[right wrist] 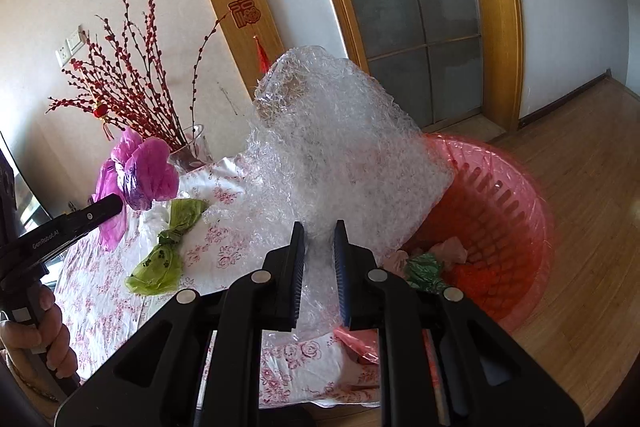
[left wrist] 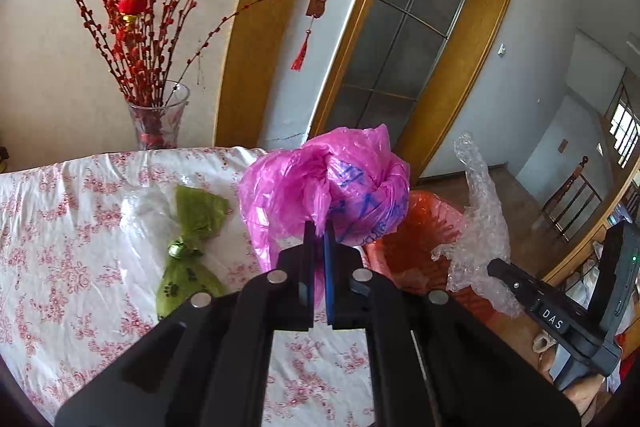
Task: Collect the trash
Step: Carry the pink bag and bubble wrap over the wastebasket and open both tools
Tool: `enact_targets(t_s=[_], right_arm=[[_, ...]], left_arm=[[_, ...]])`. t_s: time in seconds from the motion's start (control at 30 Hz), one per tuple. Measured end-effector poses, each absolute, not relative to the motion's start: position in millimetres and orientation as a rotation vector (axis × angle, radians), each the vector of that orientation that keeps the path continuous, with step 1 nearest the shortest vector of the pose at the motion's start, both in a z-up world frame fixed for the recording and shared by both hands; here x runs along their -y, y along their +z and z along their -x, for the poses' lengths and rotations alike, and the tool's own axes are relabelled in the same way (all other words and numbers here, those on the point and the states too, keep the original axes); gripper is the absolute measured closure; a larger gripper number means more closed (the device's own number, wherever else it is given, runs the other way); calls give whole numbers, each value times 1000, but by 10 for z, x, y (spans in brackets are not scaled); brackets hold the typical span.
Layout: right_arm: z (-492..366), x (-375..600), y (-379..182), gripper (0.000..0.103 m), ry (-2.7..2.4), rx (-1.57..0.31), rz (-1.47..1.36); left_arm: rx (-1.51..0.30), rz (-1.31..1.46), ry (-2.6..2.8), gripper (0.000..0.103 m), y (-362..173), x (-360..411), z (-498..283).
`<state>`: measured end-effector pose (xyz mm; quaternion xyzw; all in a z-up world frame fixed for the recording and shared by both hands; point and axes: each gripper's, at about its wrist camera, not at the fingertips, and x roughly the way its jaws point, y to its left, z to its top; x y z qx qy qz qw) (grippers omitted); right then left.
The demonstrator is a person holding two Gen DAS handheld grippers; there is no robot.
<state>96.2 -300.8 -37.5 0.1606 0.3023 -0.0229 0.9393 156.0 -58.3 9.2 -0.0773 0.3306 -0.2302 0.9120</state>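
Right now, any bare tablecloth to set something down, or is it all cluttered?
Free: floral tablecloth left of the green bag, and the near strip below it. Crowded: the table's right edge, where the pink bag and bubble wrap hang beside the red basket.

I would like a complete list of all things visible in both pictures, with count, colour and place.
plastic bag: 1, pink, held in left gripper
bubble wrap: 1, clear, held in right gripper
green bag: 1, green, on table
tablecloth: 1, white with pink flowers, on table
basket: 1, red, beside table
vase: 1, clear, red branches, table's far edge
door: 1, glass, wooden frame
left gripper: black, shut
right gripper: black, shut
hand: 1, on left handle
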Motion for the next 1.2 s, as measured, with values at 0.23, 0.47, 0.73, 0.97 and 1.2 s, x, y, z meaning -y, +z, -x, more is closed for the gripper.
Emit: enact_targets(t_s=[0.23,0.47,0.73,0.97,1.2], right_arm=[[-887,3329,-433,88,-113,-616,-359],[-841,3627,-487,88,-174,-623,-372],[-864,3836,-570,88,-209,-625,-398],[-901,3989,-592,87,-223,-616,-424],[-970,3996,-674,54,-187,-633,-417]], left_arm=[[-710,143,-547,98,0,1008,-1592],[-746,140,-621,98,-130,1480,-1642],[-796,127,-679,98,-333,1897,-1775],[-835,115,-715,96,-503,2160,-1859],[-888,105,-707,70,-694,2210,-1954]])
